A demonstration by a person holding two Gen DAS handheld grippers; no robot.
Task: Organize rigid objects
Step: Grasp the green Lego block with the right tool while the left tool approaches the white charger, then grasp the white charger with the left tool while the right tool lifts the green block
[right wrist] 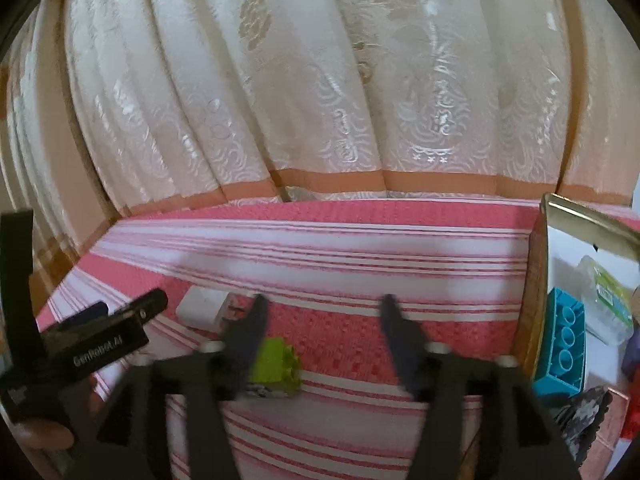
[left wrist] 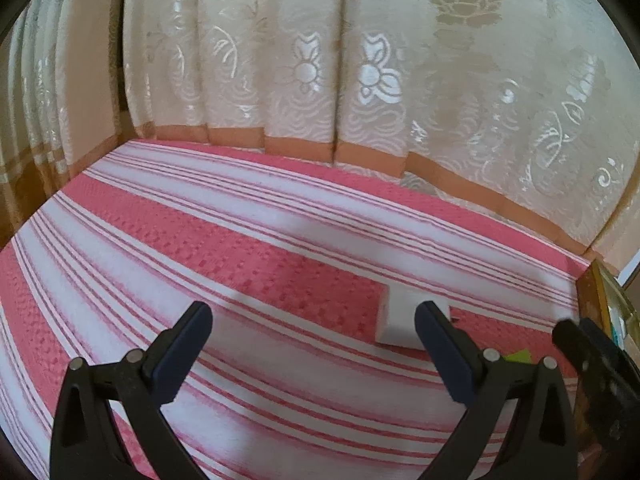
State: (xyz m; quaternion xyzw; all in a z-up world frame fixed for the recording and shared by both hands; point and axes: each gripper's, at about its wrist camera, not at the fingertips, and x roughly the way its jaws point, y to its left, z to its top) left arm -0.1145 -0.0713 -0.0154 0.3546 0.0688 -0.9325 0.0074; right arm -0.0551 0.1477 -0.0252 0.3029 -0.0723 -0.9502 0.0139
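Note:
My left gripper (left wrist: 314,316) stands open over the pink-and-white striped cloth (left wrist: 240,240), nothing between its fingers. A white block (left wrist: 396,316) lies on the cloth, partly behind its right finger. In the right wrist view my right gripper (right wrist: 325,304) is open and holds nothing. A lime-green toy brick (right wrist: 278,364) lies on the cloth just beside and below its left finger. The white block (right wrist: 200,306) lies farther left, next to the left gripper (right wrist: 108,328). A sliver of the green brick (left wrist: 520,356) shows in the left wrist view, with the right gripper (left wrist: 592,352) beyond it.
An open box (right wrist: 536,280) stands at the right edge, holding a teal brick (right wrist: 560,344), a clear plastic container (right wrist: 604,304) and other small pieces. The box (left wrist: 592,296) also shows in the left wrist view. A cream patterned curtain (right wrist: 320,100) hangs along the far side.

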